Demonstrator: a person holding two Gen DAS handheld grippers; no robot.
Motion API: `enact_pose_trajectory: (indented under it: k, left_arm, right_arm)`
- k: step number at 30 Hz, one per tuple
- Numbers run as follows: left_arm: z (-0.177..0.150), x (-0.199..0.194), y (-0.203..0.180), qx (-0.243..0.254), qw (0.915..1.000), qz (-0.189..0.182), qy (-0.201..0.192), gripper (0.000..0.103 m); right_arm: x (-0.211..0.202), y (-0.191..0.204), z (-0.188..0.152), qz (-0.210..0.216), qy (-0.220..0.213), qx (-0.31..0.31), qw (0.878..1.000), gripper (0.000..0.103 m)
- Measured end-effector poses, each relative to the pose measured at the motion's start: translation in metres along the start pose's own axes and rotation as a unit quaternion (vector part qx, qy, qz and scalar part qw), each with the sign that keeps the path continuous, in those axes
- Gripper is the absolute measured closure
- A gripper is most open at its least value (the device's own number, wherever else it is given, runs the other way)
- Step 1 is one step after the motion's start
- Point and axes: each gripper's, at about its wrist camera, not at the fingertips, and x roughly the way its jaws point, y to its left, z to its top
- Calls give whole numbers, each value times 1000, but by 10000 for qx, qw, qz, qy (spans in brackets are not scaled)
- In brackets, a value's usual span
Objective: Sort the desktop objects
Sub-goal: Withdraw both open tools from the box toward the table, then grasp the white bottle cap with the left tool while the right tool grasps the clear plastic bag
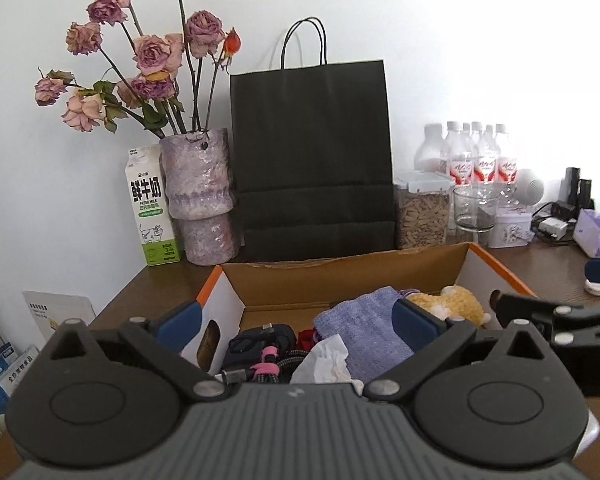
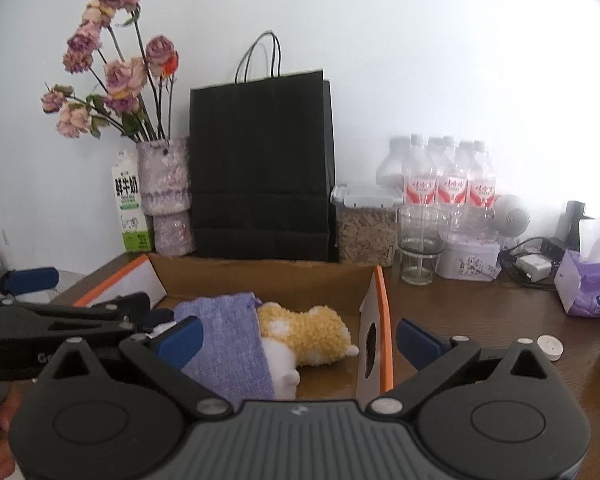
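Note:
An open cardboard box (image 1: 340, 276) with orange-edged flaps lies on the brown desk. Inside it are a purple knitted cloth (image 1: 364, 328), a yellow and white plush toy (image 1: 456, 304), a crumpled white tissue (image 1: 324, 364) and black cables with pink ties (image 1: 260, 360). My left gripper (image 1: 296, 320) is open above the box's near side, nothing between its blue pads. My right gripper (image 2: 300, 340) is open too, straddling the box's right wall (image 2: 376, 336), with the cloth (image 2: 228, 344) and plush (image 2: 308, 332) under its left finger. Neither holds anything.
Along the wall stand a milk carton (image 1: 150, 208), a vase of dried roses (image 1: 200, 196), a black paper bag (image 1: 312, 156), a grain jar (image 1: 422, 216), a glass (image 1: 474, 208) and water bottles (image 1: 480, 156). A tissue pack (image 2: 588, 288) and a small white cap (image 2: 550, 347) lie right of the box.

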Motion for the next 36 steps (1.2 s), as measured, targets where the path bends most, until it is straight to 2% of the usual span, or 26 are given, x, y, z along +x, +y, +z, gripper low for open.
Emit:
enact_pose_trajectory:
  k: [4,11,16,21,28,36]
  left_arm:
    - [1,-19,9,-56,9999,-99,-45,0]
    - [-9,-56,43,-32,9999,70,-150,0]
    - [-28,-69,68,-82,9998,110,164,0]
    - [-56,-78,84,-122,9981,86,604,0]
    - [-97,-81,85,-4,9939,-30,1105,0]
    - [-118,-74,82,-2,9894,-123,1445,2]
  right_arm:
    - [-22,6,6,100,-174,-41,9998,0]
    - [-62,17,-3,179,-280,-293,9990,0]
    - [-79,22,-23,188,-105,-439,9988,0]
    - [-85,26,-49,168,248,-543,9981,0]
    - [-82,30,-84,150,768,-564,9953,0]
    - [-78,35,-102,114,1081,-494,9928,0]
